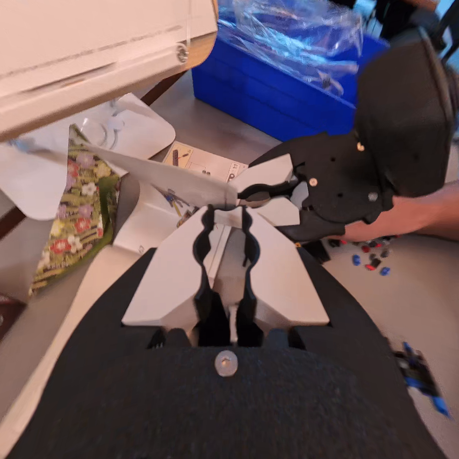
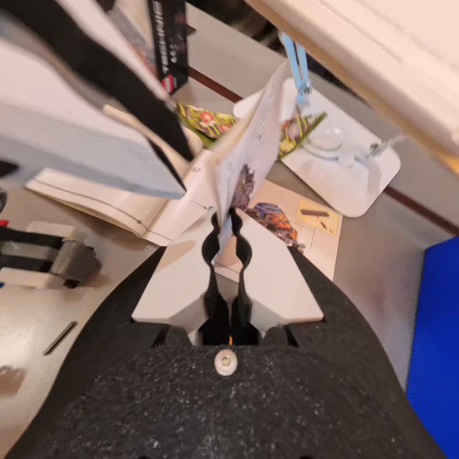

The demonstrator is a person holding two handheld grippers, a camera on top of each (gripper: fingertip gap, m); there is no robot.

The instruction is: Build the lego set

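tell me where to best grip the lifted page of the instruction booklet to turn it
By its free outer edge, near the corner. The lifted page is thin and stands up off the instruction booklet, so come in edge-on with a finger on each face, as the right gripper does from the right side. The left gripper seems to pinch the same corner from below.

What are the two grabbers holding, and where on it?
Both pinch one page of the instruction booklet at its edge: right gripper, left gripper.
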